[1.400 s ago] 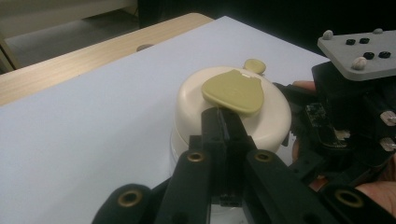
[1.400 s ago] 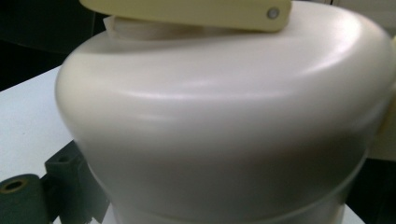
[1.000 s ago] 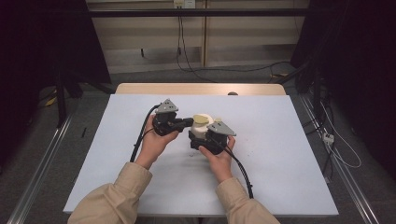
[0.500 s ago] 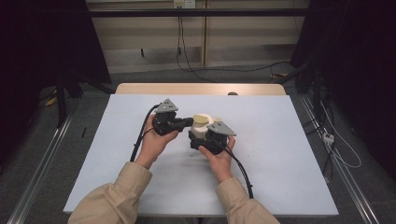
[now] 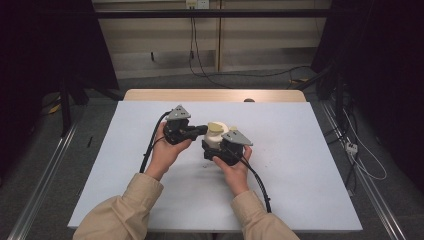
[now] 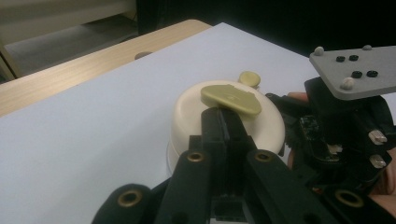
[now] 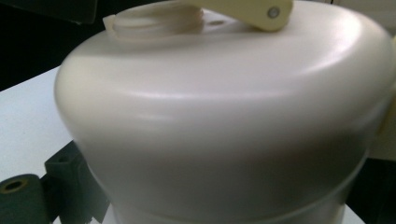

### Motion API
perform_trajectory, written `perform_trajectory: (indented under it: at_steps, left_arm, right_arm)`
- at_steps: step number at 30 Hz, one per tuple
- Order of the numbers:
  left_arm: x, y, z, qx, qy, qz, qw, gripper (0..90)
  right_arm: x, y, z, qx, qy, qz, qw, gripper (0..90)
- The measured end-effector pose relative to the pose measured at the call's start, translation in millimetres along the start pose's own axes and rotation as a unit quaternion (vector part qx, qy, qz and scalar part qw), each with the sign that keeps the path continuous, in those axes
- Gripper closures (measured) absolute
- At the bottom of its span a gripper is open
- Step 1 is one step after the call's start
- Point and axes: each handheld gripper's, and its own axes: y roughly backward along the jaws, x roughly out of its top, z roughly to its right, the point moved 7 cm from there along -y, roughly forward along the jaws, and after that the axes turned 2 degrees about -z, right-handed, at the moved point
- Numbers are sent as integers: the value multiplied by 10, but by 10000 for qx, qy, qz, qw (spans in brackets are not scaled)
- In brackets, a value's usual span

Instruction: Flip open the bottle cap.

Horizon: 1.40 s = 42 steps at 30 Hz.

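A white table top point(image 5: 310, 165) is set over a pale wooden table point(image 5: 215, 95), whose far edge is left uncovered; grey floor point(image 5: 35, 165) is seen on both sides, crossed by metal rails point(image 5: 45, 175); a beige wall point(image 5: 165, 37) is lit at the back, with black cables point(image 5: 192, 55) hung down it; dark curtains point(image 5: 45, 45) are hung at either side.

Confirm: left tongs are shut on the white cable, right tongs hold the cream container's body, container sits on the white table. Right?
Not quite. In the left gripper view the left tongs are shut on the yellow-green flap on top of the cream container, not on a cable. The rest stands: the right tongs hold the container's body, which sits on the white table.
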Motion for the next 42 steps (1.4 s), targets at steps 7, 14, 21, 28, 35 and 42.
perform_trajectory:
  at_steps: [7,14,21,28,35,42]
  left_arm:
    - [9,-1,4,-32,44,53,10000,900]
    - [12,0,2,-38,24,65,10000,900]
    - [29,0,10,-47,39,79,10000,900]
    - [58,-56,79,-104,-20,70,9999,899]
    - [86,-55,82,-94,-43,72,9999,899]
    - [96,-61,80,-92,-67,56,9999,899]
  right_arm:
    - [0,0,1,-5,-2,0,10000,47]
    - [0,0,0,-7,-1,0,10000,47]
    - [-1,0,-1,-3,-4,-5,10000,47]
    - [-1,0,-1,-8,-2,-5,10000,47]
    - [-1,0,0,-4,5,-4,10000,47]
    - [-1,1,-1,-4,-1,-8,10000,47]
